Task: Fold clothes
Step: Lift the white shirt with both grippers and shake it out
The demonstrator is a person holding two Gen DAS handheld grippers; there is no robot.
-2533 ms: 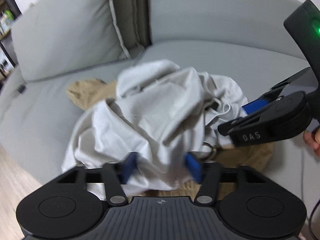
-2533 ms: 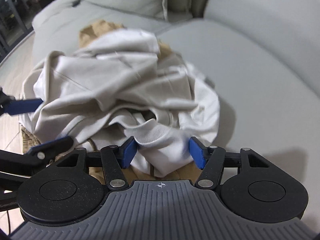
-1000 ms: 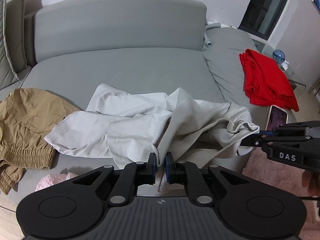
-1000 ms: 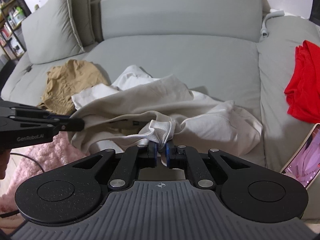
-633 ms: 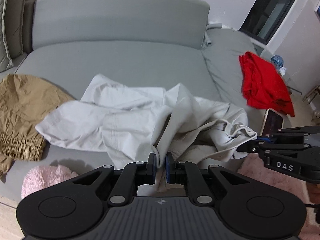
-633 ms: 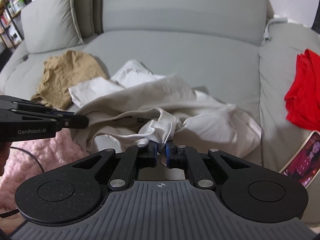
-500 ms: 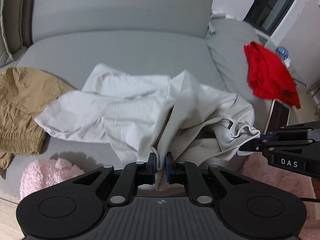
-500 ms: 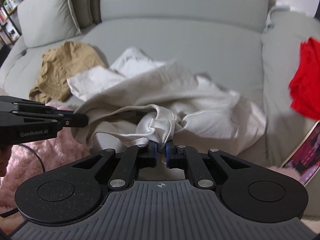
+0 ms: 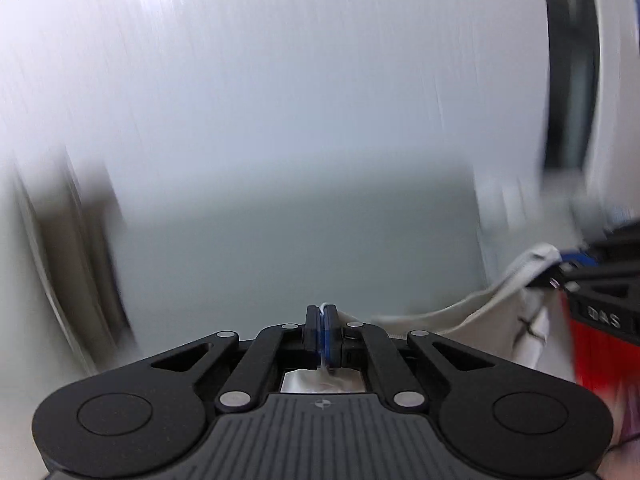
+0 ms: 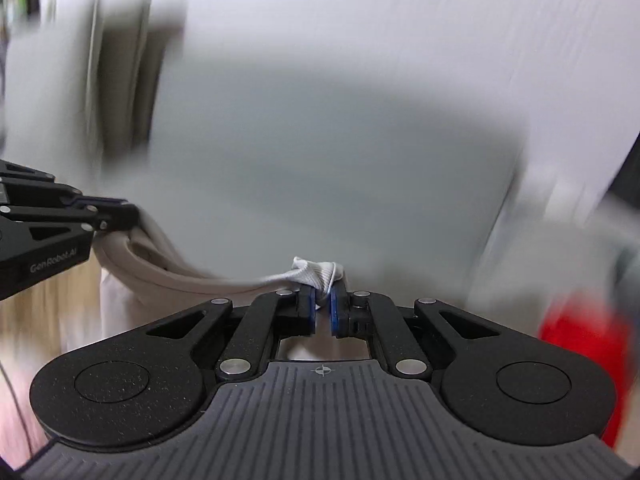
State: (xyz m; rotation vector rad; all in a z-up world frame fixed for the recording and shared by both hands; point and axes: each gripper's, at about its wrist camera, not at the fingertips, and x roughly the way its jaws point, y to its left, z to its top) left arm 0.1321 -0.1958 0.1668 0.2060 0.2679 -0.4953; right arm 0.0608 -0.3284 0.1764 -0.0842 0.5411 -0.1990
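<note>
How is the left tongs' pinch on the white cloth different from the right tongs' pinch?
The left tongs squeeze a thin, flat edge of the cloth; the right tongs squeeze a thick, ribbed bunch. The left pads almost touch, and they have just closed tighter; the right pads show a small gap. Both are shut on the same cloth, which hangs slack between them.

Setting: home living room. Evidence: grey sofa with cushions, plain white wall, clothes about; frames motion-blurred.
</note>
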